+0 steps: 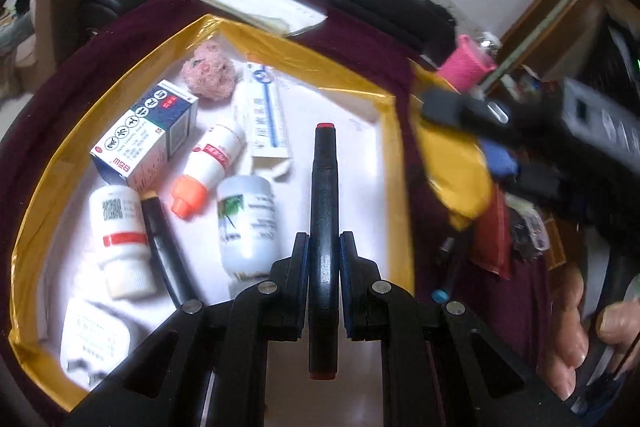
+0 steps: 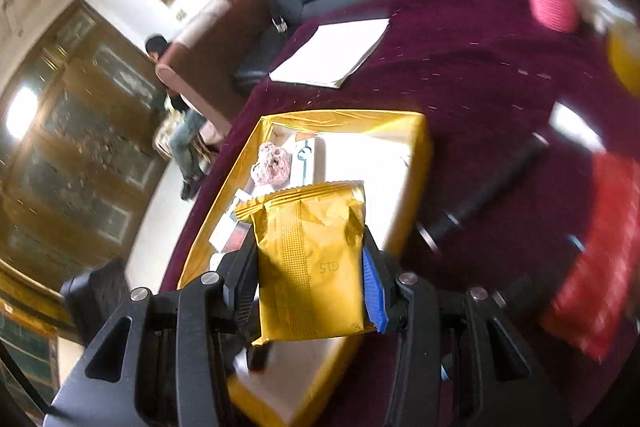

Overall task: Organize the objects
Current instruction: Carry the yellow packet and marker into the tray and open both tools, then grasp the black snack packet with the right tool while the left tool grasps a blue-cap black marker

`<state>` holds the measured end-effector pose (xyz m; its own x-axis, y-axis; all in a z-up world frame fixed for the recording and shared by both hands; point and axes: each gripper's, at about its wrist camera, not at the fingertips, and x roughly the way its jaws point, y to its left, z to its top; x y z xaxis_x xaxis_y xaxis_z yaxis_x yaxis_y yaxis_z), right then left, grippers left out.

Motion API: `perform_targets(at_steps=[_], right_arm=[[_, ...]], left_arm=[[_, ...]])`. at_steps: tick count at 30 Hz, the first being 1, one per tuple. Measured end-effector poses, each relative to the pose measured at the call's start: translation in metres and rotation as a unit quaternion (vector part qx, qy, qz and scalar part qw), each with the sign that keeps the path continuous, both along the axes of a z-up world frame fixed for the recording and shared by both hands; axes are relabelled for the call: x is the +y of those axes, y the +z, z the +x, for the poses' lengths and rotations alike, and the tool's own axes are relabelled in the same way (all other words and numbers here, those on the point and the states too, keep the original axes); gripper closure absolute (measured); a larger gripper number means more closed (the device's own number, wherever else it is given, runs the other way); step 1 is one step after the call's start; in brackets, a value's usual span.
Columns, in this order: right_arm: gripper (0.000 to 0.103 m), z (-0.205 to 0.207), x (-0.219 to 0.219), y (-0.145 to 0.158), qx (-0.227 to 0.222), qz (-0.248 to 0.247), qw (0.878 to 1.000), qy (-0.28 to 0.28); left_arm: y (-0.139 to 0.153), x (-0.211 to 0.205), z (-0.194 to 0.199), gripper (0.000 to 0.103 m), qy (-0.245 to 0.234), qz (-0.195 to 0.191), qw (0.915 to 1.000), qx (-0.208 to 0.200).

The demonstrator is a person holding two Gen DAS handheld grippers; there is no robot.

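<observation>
A: Since the left claw [image 1: 324,255] pinches the black marker [image 1: 324,195] over the gold box [image 1: 48,211], why lengthwise?

B: To lay it flat inside (probably). The right claw [image 2: 310,267] clamps a yellow packet [image 2: 312,259], also box-bound.

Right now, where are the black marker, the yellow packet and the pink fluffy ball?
black marker [image 1: 323,211], left wrist view, mid-barrel.
yellow packet [image 2: 316,267], right wrist view, front face.
pink fluffy ball [image 1: 209,71], left wrist view, centre.

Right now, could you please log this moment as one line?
left gripper: shut on black marker | right gripper: shut on yellow packet | both over gold-rimmed box
</observation>
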<state>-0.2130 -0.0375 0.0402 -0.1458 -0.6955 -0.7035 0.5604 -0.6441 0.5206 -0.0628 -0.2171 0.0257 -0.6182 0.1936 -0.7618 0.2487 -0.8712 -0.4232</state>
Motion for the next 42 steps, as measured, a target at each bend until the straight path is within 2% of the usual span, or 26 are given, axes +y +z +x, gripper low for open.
perform_targets(at_steps=[4,8,15,20,33,35,39,42], right_arm=[[0.060,-0.020,-0.044,-0.021,0.008,0.054,0.999,0.002],[0.060,-0.037,-0.064,-0.036,0.019,0.097,0.995,-0.004],[0.060,-0.057,-0.089,-0.055,0.023,0.145,0.989,-0.001],[0.060,-0.061,-0.099,-0.063,0.030,0.160,0.987,0.000],[0.056,-0.060,-0.109,-0.065,0.034,0.161,0.986,0.007],[0.056,-0.059,-0.104,-0.060,0.033,0.151,0.988,0.003],[0.055,-0.056,-0.094,-0.051,0.032,0.133,0.991,-0.007],[0.054,-0.048,-0.075,-0.040,0.028,0.100,0.994,-0.021]], left_arm=[[-0.011,-0.001,-0.007,0.092,0.005,0.022,0.9997,-0.007],[-0.013,-0.003,-0.008,0.092,0.024,0.015,0.9996,-0.003],[-0.018,-0.005,-0.009,0.092,0.026,0.030,0.9991,-0.015],[-0.019,-0.012,-0.008,0.091,0.039,0.043,0.9982,-0.014],[-0.018,-0.010,0.004,0.087,0.034,0.052,0.9980,0.006],[-0.017,-0.017,-0.008,0.087,0.033,0.047,0.9983,0.012],[-0.011,-0.014,-0.001,0.087,0.029,0.034,0.9986,0.029],[-0.004,-0.012,0.002,0.087,0.030,0.027,0.9982,0.044]])
